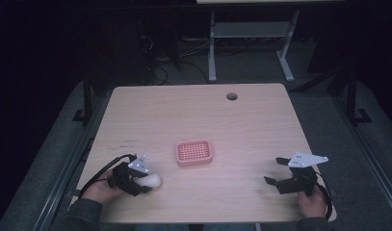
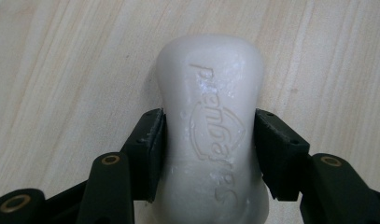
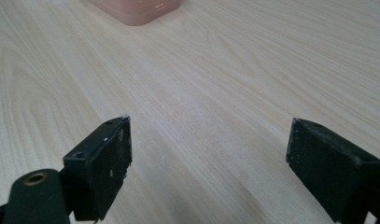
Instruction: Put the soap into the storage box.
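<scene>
L claw (image 2: 208, 140) is clamped on the white soap bar (image 2: 211, 135) lying on the tabletop (image 1: 261, 125), near-left of the pink soap dish (image 1: 194, 152). R claw (image 3: 208, 158) gapes, idle. Grasp step; next probably lift w/ firm grip, carry to dish.

You have a light wooden table (image 1: 198, 115) in front of you, its grain running in pale streaks. Near its far edge there is 1 round cable hole (image 1: 232, 96). Towards the left side you can make out a small dark mark (image 1: 128, 141) on the surface, too small to read. Beyond the table the grey floor (image 1: 251, 72) carries the white legs of another desk (image 1: 212, 48), with dark cables (image 1: 160, 62) lying loose beside them.
</scene>
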Demonstrator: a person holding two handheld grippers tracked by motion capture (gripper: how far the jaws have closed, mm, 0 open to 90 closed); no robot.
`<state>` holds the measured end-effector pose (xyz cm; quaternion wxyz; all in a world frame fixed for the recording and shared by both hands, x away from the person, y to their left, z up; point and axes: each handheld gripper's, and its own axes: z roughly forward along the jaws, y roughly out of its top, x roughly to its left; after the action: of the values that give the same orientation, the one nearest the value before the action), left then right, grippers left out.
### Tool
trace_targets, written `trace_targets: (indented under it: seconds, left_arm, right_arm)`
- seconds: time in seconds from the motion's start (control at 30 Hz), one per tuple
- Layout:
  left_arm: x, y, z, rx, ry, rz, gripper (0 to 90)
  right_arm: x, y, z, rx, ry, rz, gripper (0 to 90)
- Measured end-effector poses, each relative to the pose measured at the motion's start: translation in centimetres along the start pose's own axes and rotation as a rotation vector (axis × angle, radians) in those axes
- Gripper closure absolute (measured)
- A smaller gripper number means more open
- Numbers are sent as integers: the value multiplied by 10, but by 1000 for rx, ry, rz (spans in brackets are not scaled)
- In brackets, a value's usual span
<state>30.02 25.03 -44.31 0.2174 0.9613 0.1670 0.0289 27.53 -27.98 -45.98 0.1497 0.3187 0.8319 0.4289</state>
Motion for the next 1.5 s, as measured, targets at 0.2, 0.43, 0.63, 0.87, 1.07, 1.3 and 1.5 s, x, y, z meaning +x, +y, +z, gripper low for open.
trace_targets:
  seconds: [0.2,0.43,0.63,0.87,1.07,1.3,1.5]
  left_arm:
    - [1,2,0,2,-5,-7,484]
    - [-2,4,0,5,8,-4,490]
    - [-3,5,-1,12,12,1,491]
    - [-5,6,-6,-5,16,-5,492]
    - [-4,13,-14,-26,29,4,492]
    - [-2,20,-13,-15,20,19,492]
    - [2,23,-15,-15,20,16,491]
  right_arm:
    - [0,0,0,-3,0,1,135]
    - [-1,-1,-1,-5,-1,6,135]
    - [-1,-1,-1,-9,0,7,135]
    - [0,-1,-2,-15,0,0,135]
    - [1,-1,-2,-17,4,2,135]
    - [1,-2,-3,-25,7,9,135]
    - [0,-2,-4,-30,7,11,135]
